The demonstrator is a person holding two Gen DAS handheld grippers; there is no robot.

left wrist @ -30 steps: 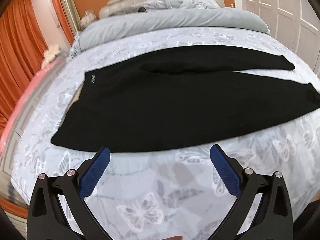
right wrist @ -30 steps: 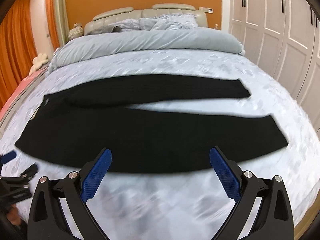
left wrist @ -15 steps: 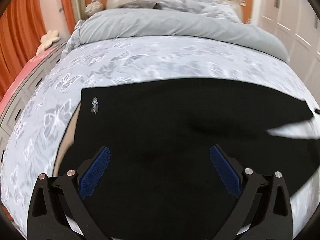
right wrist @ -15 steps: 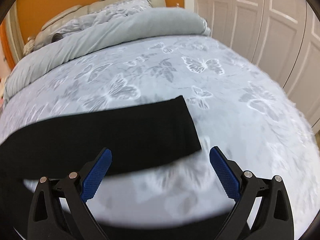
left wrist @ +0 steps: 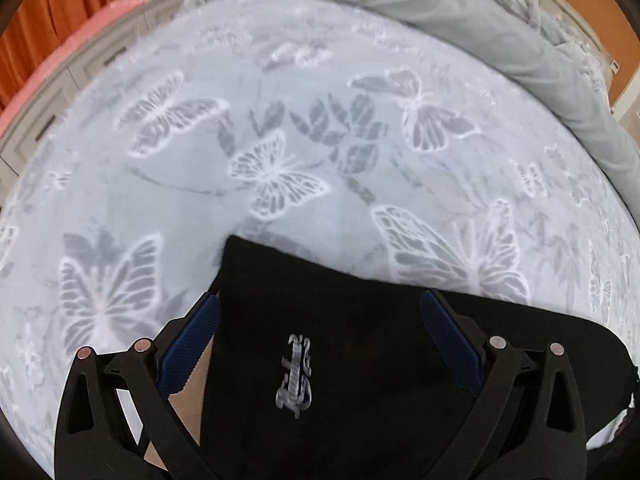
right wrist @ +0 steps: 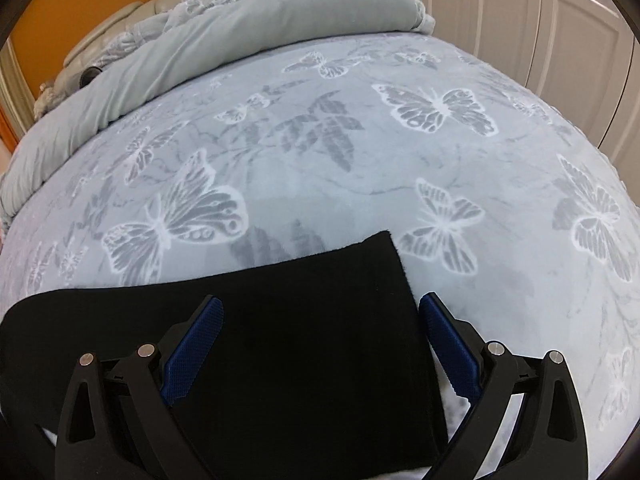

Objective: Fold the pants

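Both tools have dropped from hovering short of the black pants [left wrist: 344, 344] to straddling them on the butterfly bedspread [left wrist: 280, 120], the left gripper [left wrist: 320, 332] spread over the logo corner and the right gripper [right wrist: 320, 336] spread over a leg cuff, so a lengthwise fold looks imminent, with the grey duvet [right wrist: 240, 40] beyond.

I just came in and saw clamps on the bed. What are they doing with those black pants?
A person is about to fold the black pants lying on the butterfly bedspread. The left gripper sits over the waist end with the silver logo, and the right gripper over a leg end. Both have jaws wide open, nothing pinched yet.
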